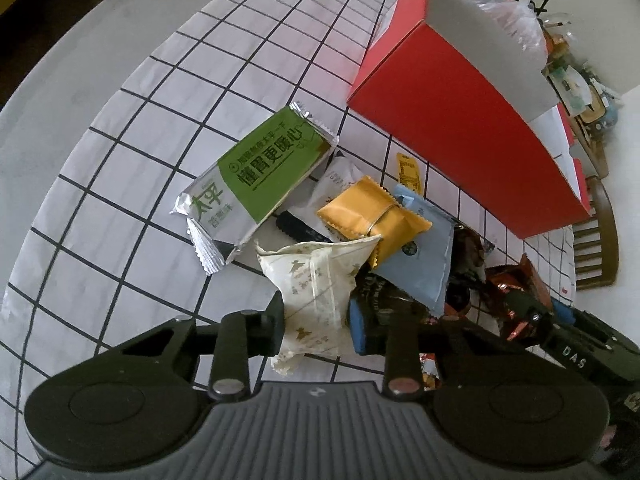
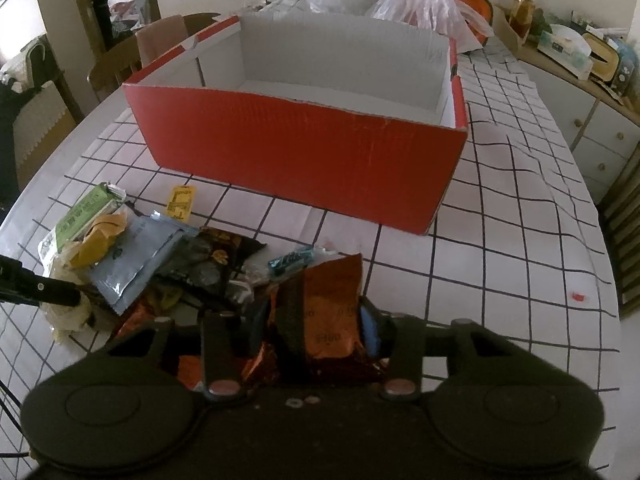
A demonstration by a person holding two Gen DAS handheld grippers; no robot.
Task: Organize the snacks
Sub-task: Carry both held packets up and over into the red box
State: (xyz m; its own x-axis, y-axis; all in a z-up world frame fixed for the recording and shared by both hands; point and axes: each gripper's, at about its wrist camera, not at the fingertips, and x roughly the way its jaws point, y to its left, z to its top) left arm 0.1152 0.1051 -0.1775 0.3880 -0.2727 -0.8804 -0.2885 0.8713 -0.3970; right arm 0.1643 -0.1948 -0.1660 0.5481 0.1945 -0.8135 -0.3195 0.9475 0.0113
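Red cardboard dominates both views: an open-topped red box [image 2: 304,152] with white inner walls stands on the black-gridded white tablecloth [image 2: 520,216], at twelve o'clock from the right gripper and at about two o'clock from the left one. Beyond it sit clear plastic bags [image 2: 424,4], and a wooden chair [image 2: 116,68] stands at ten o'clock past the table edge. What shows of the box interior is bare white card, though its floor is mostly hidden by the near wall. Between the box and the tools lies the snack pile: a green and silver cracker pack [image 1: 260,184] at eleven o'clock in the left wrist view, a yellow packet [image 1: 372,212] resting on a pale blue sachet [image 1: 424,248], dark wrappers underneath, and a small yellow sachet [image 2: 180,202] lying alone just before the box. The left gripper [image 1: 316,316] has its jaws closed onto a cream star-printed packet [image 1: 316,280], pinched on both sides, its top leaning toward twelve o'clock over the pile. The right gripper [image 2: 310,330] is clamped on a copper-orange foil packet [image 2: 324,304], which stands upright between the fingers at the near edge of the pile.
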